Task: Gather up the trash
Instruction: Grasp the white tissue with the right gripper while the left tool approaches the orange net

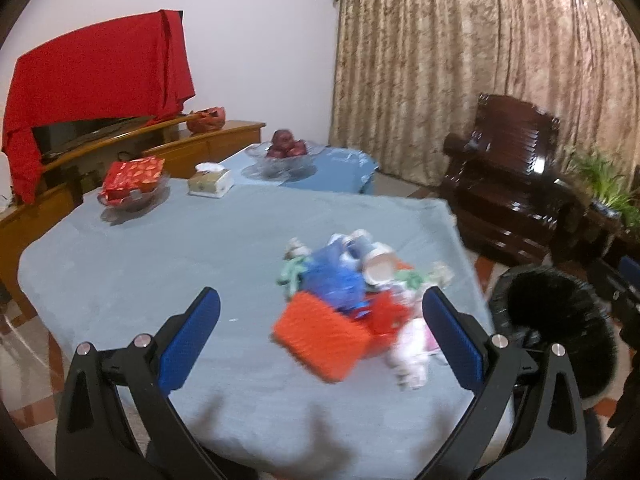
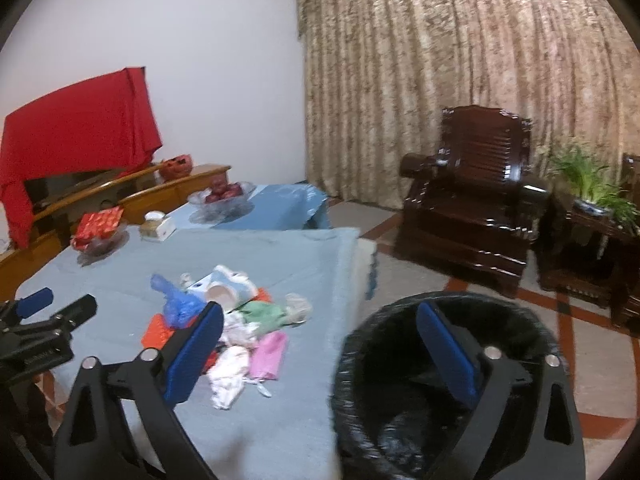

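Both my tools are spread apart, holding nothing: left tool above the trash pile, right tool over the bin.

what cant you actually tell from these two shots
- Trash pile: blurred in the left wrist view, so single pieces are hard to name.
- Inside of the bin: right wrist view, dark liner and the right gripper hide its contents.
- Bin in the left wrist view: half hidden behind a gripper finger.

2 glass bowls, 1 bin
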The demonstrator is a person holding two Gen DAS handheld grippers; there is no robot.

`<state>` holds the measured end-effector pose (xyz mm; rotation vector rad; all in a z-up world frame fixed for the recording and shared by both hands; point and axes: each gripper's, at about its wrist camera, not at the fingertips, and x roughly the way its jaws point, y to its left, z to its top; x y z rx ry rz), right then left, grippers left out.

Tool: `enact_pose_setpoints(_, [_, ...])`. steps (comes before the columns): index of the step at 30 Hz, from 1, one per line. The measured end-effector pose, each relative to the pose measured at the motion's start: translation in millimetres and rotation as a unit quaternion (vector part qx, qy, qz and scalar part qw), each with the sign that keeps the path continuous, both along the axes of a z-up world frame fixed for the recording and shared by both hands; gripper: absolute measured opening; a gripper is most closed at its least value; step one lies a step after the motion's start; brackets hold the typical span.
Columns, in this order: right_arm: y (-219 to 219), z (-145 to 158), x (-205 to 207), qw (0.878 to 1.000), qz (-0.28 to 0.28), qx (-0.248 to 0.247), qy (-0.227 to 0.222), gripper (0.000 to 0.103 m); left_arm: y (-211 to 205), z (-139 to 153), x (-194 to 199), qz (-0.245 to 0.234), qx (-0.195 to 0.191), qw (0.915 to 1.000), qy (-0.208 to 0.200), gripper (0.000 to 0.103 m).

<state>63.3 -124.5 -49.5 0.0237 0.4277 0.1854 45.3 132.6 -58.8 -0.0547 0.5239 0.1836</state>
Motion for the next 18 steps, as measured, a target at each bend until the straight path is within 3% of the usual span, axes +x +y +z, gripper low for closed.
enact_pose_setpoints(9, [61, -56, 32, 0.997, 0.053, -0.013, 0.052, 0.059, 35, -45, 23, 0.020, -0.007, 0.9993, 0.031, 0.098])
enact_pose_setpoints(18, [98, -99, 59, 0.989, 0.097, -0.035, 0.109, 0.034, 56, -67, 34, 0.026, -0.014, 0.9983, 0.051, 0.098])
